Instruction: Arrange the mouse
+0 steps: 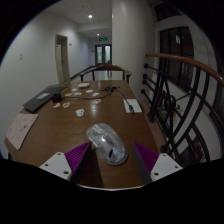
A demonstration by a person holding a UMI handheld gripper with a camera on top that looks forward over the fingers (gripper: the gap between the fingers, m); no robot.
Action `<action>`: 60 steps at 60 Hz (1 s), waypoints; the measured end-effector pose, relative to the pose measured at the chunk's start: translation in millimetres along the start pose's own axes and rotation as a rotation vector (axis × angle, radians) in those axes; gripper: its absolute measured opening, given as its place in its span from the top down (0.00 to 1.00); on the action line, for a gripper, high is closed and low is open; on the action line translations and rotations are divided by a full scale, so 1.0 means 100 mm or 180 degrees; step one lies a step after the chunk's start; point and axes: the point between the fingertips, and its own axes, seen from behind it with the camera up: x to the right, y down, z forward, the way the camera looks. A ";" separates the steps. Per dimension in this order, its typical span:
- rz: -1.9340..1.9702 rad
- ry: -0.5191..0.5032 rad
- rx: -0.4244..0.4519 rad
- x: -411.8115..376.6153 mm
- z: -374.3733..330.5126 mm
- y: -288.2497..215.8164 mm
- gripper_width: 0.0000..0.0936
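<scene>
A silver-grey mouse (105,142) lies on the long wooden table (60,135), just ahead of my fingers and about midway between them. It rests on the table with a gap on either side. My gripper (110,166) is open, its purple pads (70,158) spread wide to the left and right of the mouse. Nothing is held.
A dark laptop (42,100) and a sheet of paper (21,129) lie on the table's left side. A small white thing (80,112) sits mid-table and a flat device (132,104) lies at the right. Several items lie at the far end. A railing (190,100) runs along the right.
</scene>
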 end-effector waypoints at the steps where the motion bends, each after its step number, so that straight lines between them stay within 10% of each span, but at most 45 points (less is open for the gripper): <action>1: -0.0005 0.0005 -0.0003 0.02 0.04 -0.03 0.09; 10: 0.0040 0.0043 -0.0106 0.22 0.43 -0.29 0.16; 14: 0.0164 0.0162 -0.0129 0.35 0.54 -0.36 0.38; 26: 0.0437 0.0269 -0.0076 0.37 0.52 -0.37 0.62; 45: 0.0659 -0.0172 0.0998 -1.84 -0.92 -1.95 0.64; 60: -0.0037 -0.0599 0.0336 -4.26 -0.43 -0.99 0.62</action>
